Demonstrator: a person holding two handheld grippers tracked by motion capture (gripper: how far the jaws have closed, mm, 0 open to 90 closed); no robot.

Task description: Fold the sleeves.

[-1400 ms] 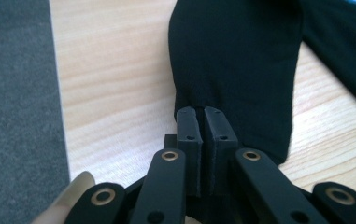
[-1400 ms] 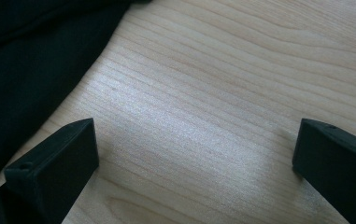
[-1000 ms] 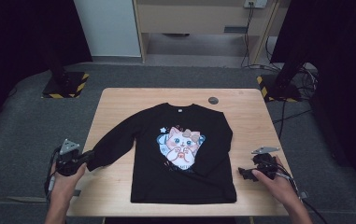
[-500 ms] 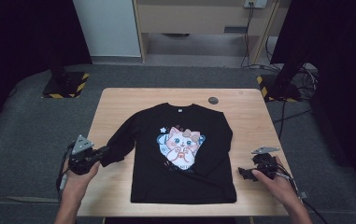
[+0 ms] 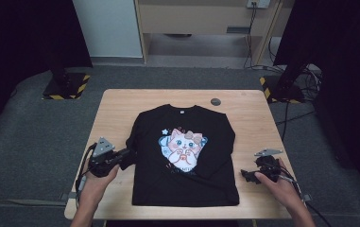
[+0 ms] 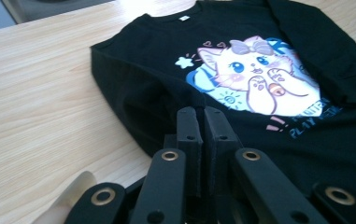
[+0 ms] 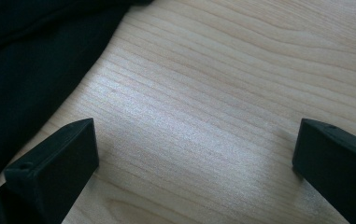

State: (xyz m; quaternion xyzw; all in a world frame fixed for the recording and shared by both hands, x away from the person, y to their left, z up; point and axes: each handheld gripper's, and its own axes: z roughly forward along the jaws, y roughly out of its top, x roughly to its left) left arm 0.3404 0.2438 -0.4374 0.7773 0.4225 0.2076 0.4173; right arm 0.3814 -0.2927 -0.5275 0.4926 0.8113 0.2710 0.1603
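- One black long-sleeved shirt [image 5: 187,156] with a cartoon cat print [image 5: 182,144] lies face up on the light wooden worktop [image 5: 116,109], collar pointing away from the person.
- Its sleeve on the person's right is folded across the body; the sleeve on the left is drawn in against the shirt's side.
- The left gripper [image 5: 123,156] sits at the shirt's left edge, held by the person's left hand [image 5: 99,170]. In the left gripper view its jaws are pressed together with black fabric bunched at them, pinching the sleeve [image 6: 133,98].
- The right gripper [image 5: 248,176] rests on bare wood just beside the shirt's lower right edge, in the person's right hand [image 5: 274,177]. In the right gripper view its jaws stand spread wide apart over bare wood, the shirt's edge [image 7: 31,70] lying to one side.
- A small dark round disc [image 5: 215,101] lies near the worktop's far edge, apart from the shirt.
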